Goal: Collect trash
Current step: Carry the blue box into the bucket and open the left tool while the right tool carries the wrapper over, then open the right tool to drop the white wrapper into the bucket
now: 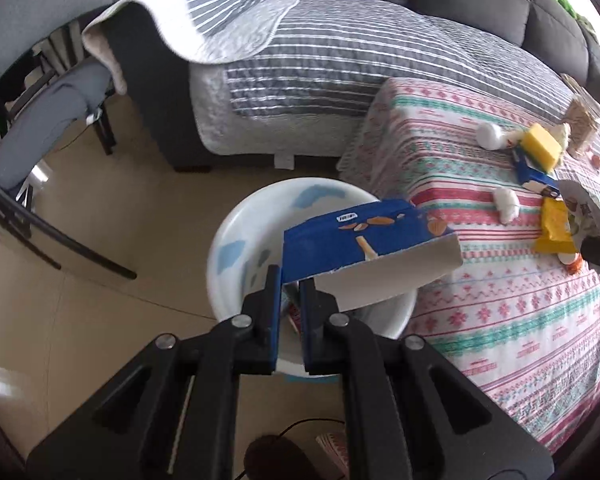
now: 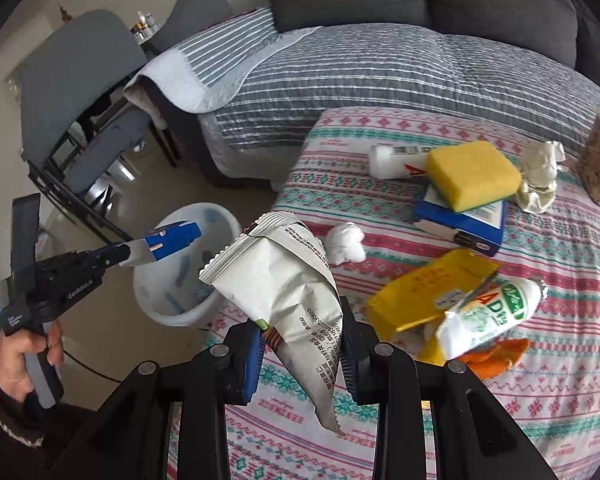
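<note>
While it hangs over the basin [image 1: 236,236] on the floor beside the table [image 1: 500,320], the left gripper [image 1: 289,280] pinches a flattened blue carton [image 1: 352,240] in nearly closed jaws, apparently poised for dropping. From the right-hand camera, the right gripper [image 2: 300,336] clamps a crumpled white wrapper [image 2: 284,280] above the table's edge near the basin [image 2: 224,216], seemingly bound there too; more litter lies beyond.

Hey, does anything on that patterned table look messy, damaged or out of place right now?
Yes. A yellow sponge sits on a blue box among trash: a crumpled tissue, a wadded cream paper and a yellow wrapper under a dented white bottle. Nothing looks spilled.
</note>
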